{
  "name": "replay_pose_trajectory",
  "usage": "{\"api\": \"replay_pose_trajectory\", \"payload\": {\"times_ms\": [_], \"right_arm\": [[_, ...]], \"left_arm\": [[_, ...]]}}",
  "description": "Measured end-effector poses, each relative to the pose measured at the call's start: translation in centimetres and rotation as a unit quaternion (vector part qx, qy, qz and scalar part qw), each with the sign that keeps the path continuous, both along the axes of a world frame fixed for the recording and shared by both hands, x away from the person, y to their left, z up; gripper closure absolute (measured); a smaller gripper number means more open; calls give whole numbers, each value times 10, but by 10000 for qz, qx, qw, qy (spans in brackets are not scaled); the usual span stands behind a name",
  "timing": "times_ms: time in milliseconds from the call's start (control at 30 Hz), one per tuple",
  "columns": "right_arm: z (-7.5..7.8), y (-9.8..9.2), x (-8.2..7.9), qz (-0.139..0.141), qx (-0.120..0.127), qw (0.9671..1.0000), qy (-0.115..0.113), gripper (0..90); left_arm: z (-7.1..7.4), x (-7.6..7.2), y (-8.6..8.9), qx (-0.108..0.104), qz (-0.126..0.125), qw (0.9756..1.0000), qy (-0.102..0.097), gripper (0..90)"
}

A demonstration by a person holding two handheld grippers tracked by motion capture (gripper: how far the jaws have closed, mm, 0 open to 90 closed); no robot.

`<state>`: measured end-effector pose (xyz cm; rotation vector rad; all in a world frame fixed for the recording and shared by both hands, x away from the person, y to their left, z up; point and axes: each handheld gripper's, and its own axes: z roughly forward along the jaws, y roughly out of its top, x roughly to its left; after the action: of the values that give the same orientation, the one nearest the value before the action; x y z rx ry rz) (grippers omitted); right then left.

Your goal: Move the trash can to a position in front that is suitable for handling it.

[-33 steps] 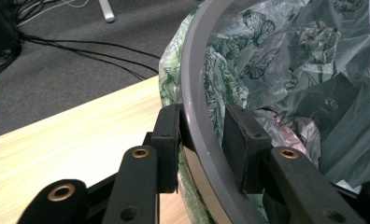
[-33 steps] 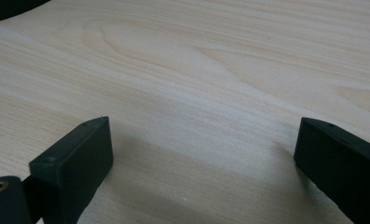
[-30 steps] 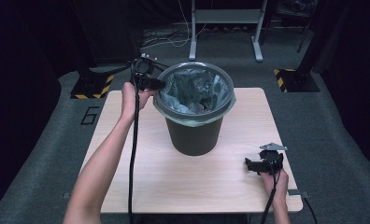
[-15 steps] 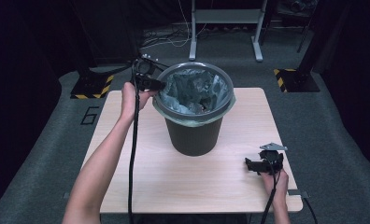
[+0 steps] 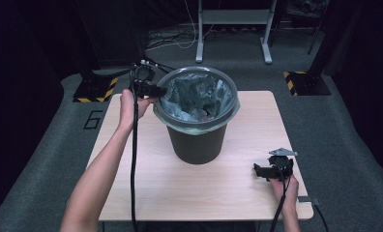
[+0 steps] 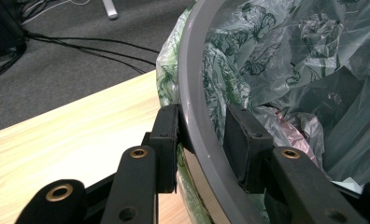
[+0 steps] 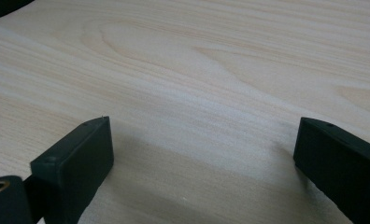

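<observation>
1. Gripping the rim of the dark round plastic waste bin (image 5: 198,140) is the step we judge to be in hand; the bin stands near the middle of the pale wooden table (image 5: 180,193), lined with a translucent green-printed plastic bag (image 6: 286,56).
2. Our left gripper (image 6: 202,140) straddles the bin's grey rim ring (image 6: 192,74), one jaw outside and one inside over the bag, the jaws narrowed onto the ring and bag.
3. Our right gripper (image 7: 202,158) rests low over bare table near the front right corner, well apart from the bin, jaws spread wide and holding nothing.
4. Next, we judge, the move calls for a firm pinch on ring and liner together, lifting or freeing them without tipping the bin.
</observation>
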<state>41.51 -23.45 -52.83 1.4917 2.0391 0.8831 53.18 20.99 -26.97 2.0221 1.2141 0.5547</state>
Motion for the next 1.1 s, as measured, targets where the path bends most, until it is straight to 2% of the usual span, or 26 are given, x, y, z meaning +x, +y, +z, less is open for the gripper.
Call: {"api": "replay_pose_trajectory", "payload": {"times_ms": [533,767,800,833,1000,1100], "right_arm": [[0,0,0,-16,3,10000,12,43],[0,0,0,-22,12,10000,18,43],[0,0,0,-18,7,10000,10,43],[0,0,0,-21,3,10000,11,43],[1,0,1,-49,44,10000,63,37],[5,1,1,63,91,9998,176,35]], "left_arm": [[-1,-20,17,-13,-18,10000,-74,650],[-4,-22,23,-194,-49,9997,-119,635],[-4,-21,25,-321,-102,9994,-90,626],[-5,-21,27,-389,-91,9992,-75,594],[-4,-21,32,-443,-11,9990,-96,377],[-3,-22,36,-522,-66,9985,-115,247]]}}
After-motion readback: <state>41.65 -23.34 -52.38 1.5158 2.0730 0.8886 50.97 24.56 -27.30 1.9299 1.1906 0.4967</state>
